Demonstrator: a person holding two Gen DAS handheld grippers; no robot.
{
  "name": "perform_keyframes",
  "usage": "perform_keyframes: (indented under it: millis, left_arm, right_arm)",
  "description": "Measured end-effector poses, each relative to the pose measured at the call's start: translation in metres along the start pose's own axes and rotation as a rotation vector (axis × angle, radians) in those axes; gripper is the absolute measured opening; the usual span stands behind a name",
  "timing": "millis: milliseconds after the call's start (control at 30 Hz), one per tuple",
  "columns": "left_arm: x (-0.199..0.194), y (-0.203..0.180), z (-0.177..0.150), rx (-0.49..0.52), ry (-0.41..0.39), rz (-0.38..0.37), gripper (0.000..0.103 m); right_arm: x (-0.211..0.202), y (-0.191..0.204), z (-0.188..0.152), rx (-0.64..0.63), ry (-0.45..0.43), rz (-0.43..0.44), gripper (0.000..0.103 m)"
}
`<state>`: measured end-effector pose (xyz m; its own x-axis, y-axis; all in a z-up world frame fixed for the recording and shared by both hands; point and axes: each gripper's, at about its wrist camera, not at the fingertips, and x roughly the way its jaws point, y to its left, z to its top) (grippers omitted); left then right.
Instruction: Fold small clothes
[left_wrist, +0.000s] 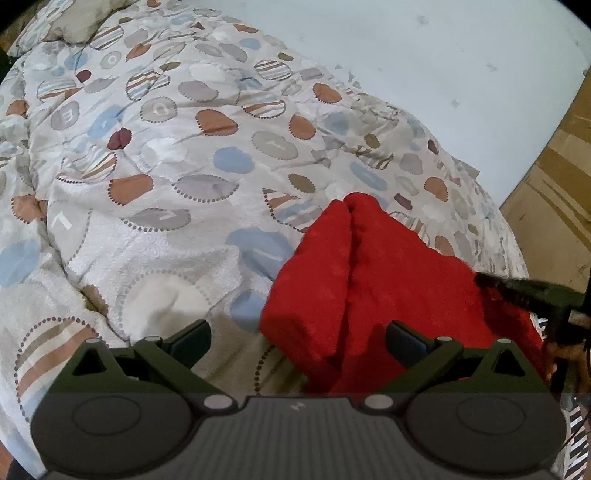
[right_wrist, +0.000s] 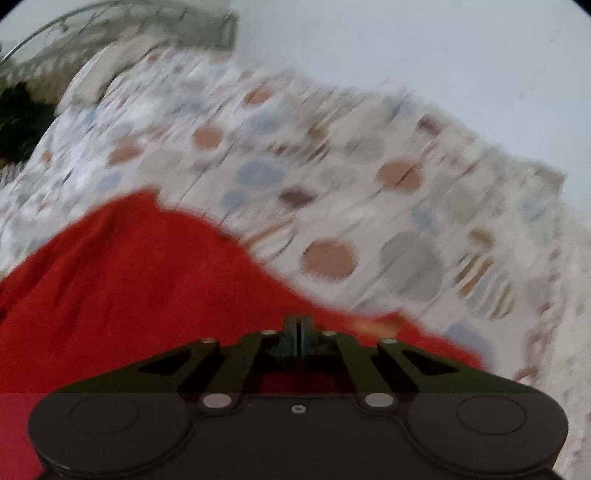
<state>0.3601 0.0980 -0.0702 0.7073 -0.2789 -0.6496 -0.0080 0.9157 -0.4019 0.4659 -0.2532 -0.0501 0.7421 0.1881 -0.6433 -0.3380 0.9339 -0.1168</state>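
Red garment (left_wrist: 373, 280) lying part-folded on patterned bedspread (left_wrist: 155, 177), probably for squaring up. Right gripper (right_wrist: 299, 330) pinched tight on its near edge, likely to drag a fold across; left gripper (left_wrist: 297, 338) spread wide, holding nothing. Pale wall (left_wrist: 443, 55) behind; blurred right view.

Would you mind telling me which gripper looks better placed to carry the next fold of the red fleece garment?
Right, probably. The right gripper is shut over the red fleece garment, seemingly pinching its edge, while the left gripper hovers open at its near edge, gripping nothing, on the patterned quilt.
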Motion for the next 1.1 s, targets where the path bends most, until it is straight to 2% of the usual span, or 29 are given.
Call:
perform_keyframes:
  millis: [100, 300, 367, 467, 533, 633, 733, 800, 900, 1033, 1100]
  left_arm:
    - [0.0, 0.0, 0.0, 0.003, -0.002, 0.003, 0.102]
    - [0.0, 0.0, 0.0, -0.003, -0.001, 0.001, 0.102]
    - [-0.002, 0.002, 0.001, -0.015, -0.013, -0.005, 0.102]
    - [-0.005, 0.009, 0.003, -0.049, -0.028, -0.019, 0.102]
    - [-0.006, 0.013, 0.004, -0.076, -0.035, -0.022, 0.102]
    - [-0.006, 0.017, 0.004, -0.097, -0.027, -0.03, 0.102]
    - [-0.006, 0.017, 0.003, -0.099, -0.017, -0.037, 0.102]
    - [-0.006, 0.016, 0.002, -0.097, -0.017, -0.045, 0.102]
    - [-0.005, 0.015, 0.0, -0.092, -0.001, -0.051, 0.102]
    - [0.001, 0.014, -0.004, -0.105, 0.057, -0.1, 0.102]
    - [0.003, 0.013, -0.006, -0.096, 0.071, -0.098, 0.102]
  right_arm:
    - [-0.005, -0.007, 0.006, 0.035, -0.052, -0.06, 0.0]
    - [0.016, 0.002, -0.003, -0.008, 0.019, -0.092, 0.001]
    - [0.018, 0.004, -0.003, 0.014, 0.033, -0.099, 0.004]
    - [0.007, 0.006, -0.002, 0.032, 0.011, -0.122, 0.027]
    - [-0.007, 0.005, -0.001, 0.043, -0.007, -0.131, 0.057]
    - [-0.036, 0.002, -0.005, 0.091, -0.041, -0.135, 0.081]
    - [-0.067, 0.005, -0.018, 0.138, -0.075, -0.137, 0.098]
    - [-0.087, 0.013, -0.032, 0.178, -0.099, -0.136, 0.102]
    - [-0.11, 0.03, -0.056, 0.212, -0.13, -0.141, 0.102]
    - [-0.125, 0.063, -0.089, 0.212, -0.21, -0.264, 0.102]
    - [-0.129, 0.078, -0.101, 0.207, -0.253, -0.309, 0.102]
